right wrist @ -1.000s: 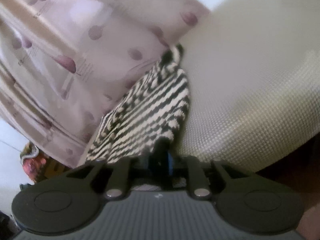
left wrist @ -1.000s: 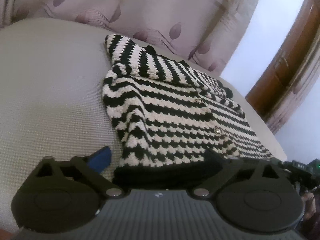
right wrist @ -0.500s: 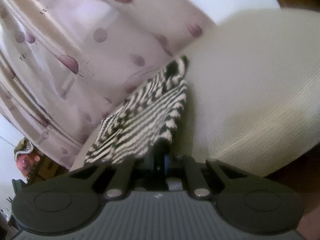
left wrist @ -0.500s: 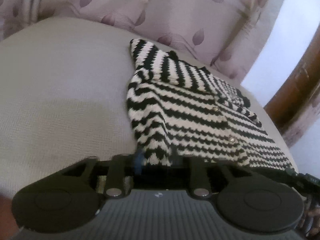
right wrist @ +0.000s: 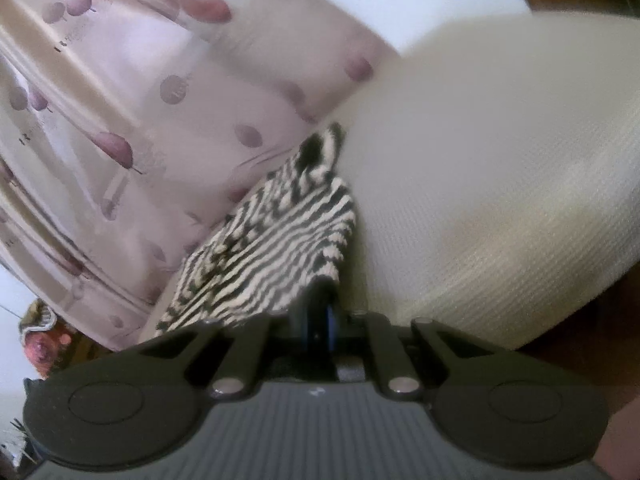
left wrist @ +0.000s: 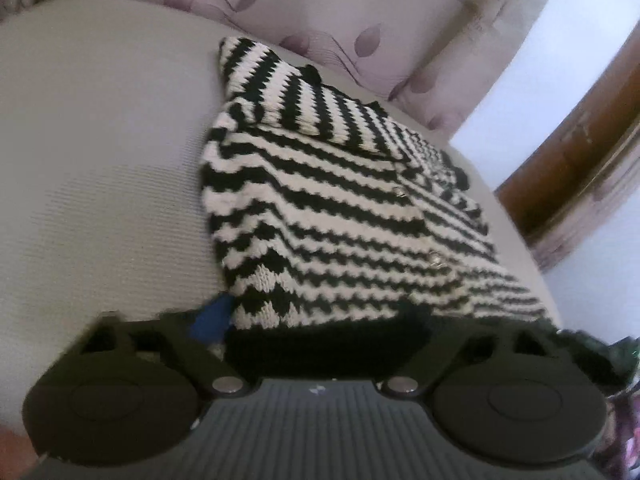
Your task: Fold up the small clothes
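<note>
A black-and-white striped knit sweater (left wrist: 340, 208) lies flat on a pale cushioned surface (left wrist: 100, 160), its buttons facing up. My left gripper (left wrist: 320, 320) sits at the sweater's near black hem. Its jaws are closing, and the hem lies between the blue-padded left fingertip (left wrist: 210, 318) and the dark right finger, which stand wide apart. In the right wrist view the sweater (right wrist: 272, 248) runs away from my right gripper (right wrist: 318, 320), which is shut on the sweater's near edge and holds it slightly raised.
A pinkish curtain with purple leaf prints (left wrist: 360, 8) hangs right behind the cushion's far edge (right wrist: 120, 100). A brown wooden frame (left wrist: 580, 140) stands at the right. Bare cushion (right wrist: 500, 160) stretches beside the sweater. A colourful object (right wrist: 40, 344) sits low at the left.
The right jaws closed fully onto the sweater's edge, which now hangs a little higher. The left fingers looked drawn in on the hem corner half a second ago; now they stand wide around the hem.
</note>
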